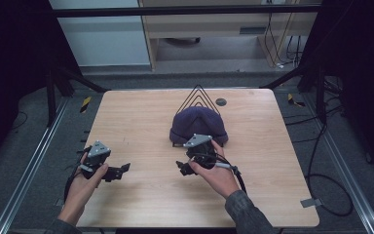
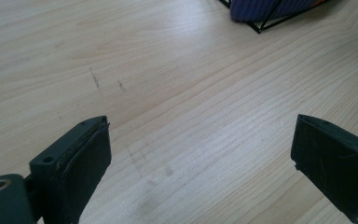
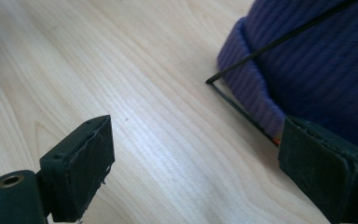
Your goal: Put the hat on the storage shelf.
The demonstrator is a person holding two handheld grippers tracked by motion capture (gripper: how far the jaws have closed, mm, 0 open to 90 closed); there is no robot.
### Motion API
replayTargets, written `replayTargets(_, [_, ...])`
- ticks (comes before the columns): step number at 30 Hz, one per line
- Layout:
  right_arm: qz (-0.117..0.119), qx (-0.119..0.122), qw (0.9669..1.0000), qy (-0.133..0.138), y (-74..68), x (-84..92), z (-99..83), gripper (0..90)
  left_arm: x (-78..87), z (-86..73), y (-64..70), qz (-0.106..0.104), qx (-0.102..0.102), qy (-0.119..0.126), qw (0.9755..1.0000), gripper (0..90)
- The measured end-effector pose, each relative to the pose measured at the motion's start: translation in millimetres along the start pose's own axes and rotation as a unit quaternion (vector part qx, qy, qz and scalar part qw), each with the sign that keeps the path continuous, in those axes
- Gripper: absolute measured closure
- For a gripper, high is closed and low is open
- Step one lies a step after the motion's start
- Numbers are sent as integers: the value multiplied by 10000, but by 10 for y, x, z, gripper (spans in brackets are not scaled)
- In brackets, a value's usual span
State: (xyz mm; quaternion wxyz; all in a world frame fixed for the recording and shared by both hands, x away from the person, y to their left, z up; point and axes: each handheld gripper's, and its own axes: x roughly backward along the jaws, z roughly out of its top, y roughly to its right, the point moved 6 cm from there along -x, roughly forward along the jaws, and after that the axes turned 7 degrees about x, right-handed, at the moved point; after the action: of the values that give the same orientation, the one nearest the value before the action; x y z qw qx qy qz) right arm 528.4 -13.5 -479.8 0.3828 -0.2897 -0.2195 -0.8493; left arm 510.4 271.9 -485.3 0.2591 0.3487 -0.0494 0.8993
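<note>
High view: a purple knit beanie (image 1: 198,127) sat draped over a black wire stand (image 1: 198,97) near the middle of the table (image 1: 141,117), toward its far edge. The right hand-held gripper (image 1: 182,168) hovered just in front of the beanie's near brim, released, nothing between its jaws. The left hand-held gripper (image 1: 121,169) was well apart, close to the table's left edge, also released and empty.

Left gripper view: both jaws stood wide over bare wood; a corner of the beanie (image 2: 275,8) and the stand's base wire (image 2: 265,25) showed at the top.

Right gripper view: jaws spread, 1 jaw just beside the folded brim (image 3: 249,88); the stand's wire (image 3: 279,42) crossed the ribbed fabric.

Judgement: the beanie should be light, soft and floppy, not fragile, with enough rib texture to resist slipping. Best hold is likely the doubled brim, pinched clear of the base wire; the light stand may tip or drag along if the knit snags.
</note>
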Motion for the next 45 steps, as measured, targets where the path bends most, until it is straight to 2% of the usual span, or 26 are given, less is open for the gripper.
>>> replayTargets(5, [214, 118, 9996, -114, -120, -96, -13, 117, -50, -109, -59, 48, 24, -99, 9999, 45])
replayTargets(9, [309, 147, 9993, -166, -162, -173, -23, 118, -82, -148, -88, 70, 41, -129, 9999, 45])
replayTargets(13, [331, 145, 9992, -172, -173, -224, -27, 125, -112, -174, -108, 108, 1, -138, 9998, 45])
replayTargets(15, [347, 56, 9993, -123, -187, -277, -45, 132, -135, -192, -109, 94, 5, -117, 9999, 46])
replayTargets(22, [415, 71, 9989, -195, -242, -381, -74, 131, -210, -266, -109, 111, -50, -117, 9999, 47])
replayTargets(27, [467, -104, 9987, -159, -247, -472, -66, 131, -261, -322, -137, 146, -27, -153, 9998, 48])
replayTargets(36, [377, -387, 9985, -101, -203, -642, -87, 133, -308, -348, -196, 226, 36, -154, 9996, 48])
replayTargets(43, [318, -419, 9985, -138, -205, -708, -109, 132, -352, -379, -235, 251, 118, -144, 9995, 48])
replayTargets(45, [334, -423, 9984, -147, -219, -723, -115, 129, -365, -394, -240, 270, 87, -222, 9994, 47])
